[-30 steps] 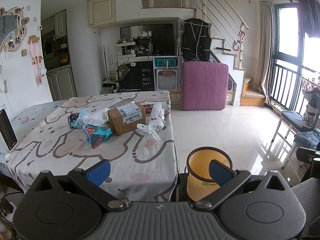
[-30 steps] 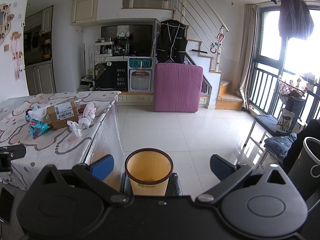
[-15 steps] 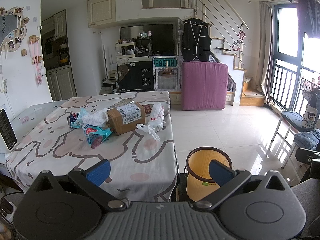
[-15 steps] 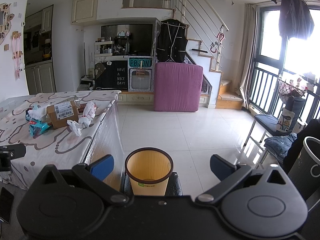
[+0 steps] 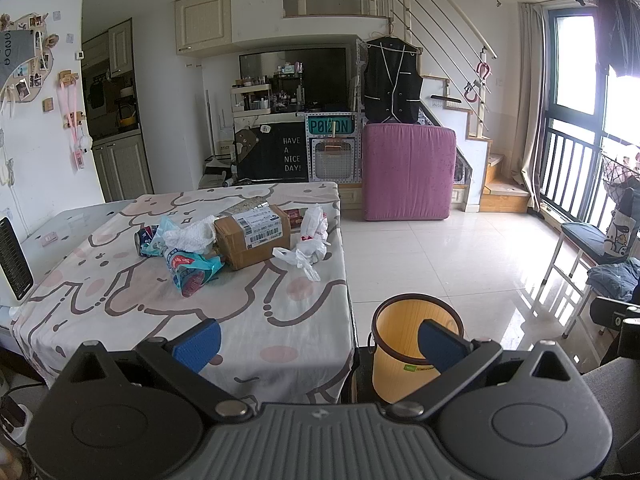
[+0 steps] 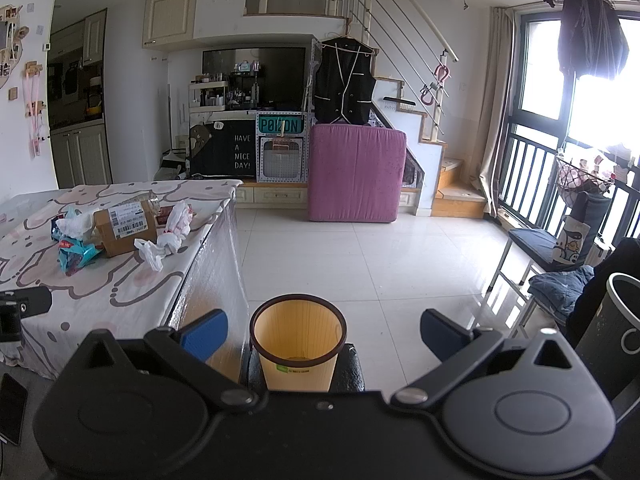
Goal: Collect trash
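Daylight pours in through the balcony window (image 6: 592,92), blown out to white around the hanging dark garment (image 6: 588,32). The tiled floor (image 5: 460,264) carries bright reflections. Both views are sharp, evenly lit indoors, with strong fisheye bending of the stair railing (image 5: 440,20) and black vignetted corners.

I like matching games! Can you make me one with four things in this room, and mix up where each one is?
Things:
1. cardboard box
2. yellow bin
3. black vest
4. pink mattress

Places:
A. standing on the floor beside the table
B. hanging by the stairs
C. lying on the table among the wrappers
D. standing on edge below the vest

Pairs: 1-C, 2-A, 3-B, 4-D
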